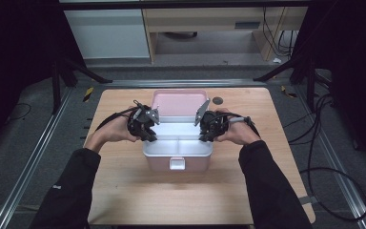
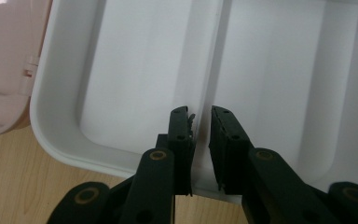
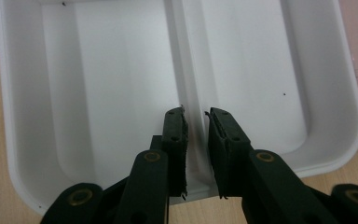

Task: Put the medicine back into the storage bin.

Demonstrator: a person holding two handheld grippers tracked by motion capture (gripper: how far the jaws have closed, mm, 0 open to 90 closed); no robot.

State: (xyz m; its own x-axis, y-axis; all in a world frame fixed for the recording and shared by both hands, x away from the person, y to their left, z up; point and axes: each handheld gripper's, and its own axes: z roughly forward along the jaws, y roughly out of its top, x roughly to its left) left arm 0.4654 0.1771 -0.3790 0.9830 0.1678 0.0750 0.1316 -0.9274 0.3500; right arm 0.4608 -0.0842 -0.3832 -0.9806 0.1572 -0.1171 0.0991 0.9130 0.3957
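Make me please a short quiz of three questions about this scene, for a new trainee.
1. True or false: the pink lid of the box stands open.
2. What runs between the fingers of the left gripper? A) the divider of the white tray B) the pink lid C) a spoon
3. How many compartments does the white tray have?
Key: 1 true; 2 A; 3 two.
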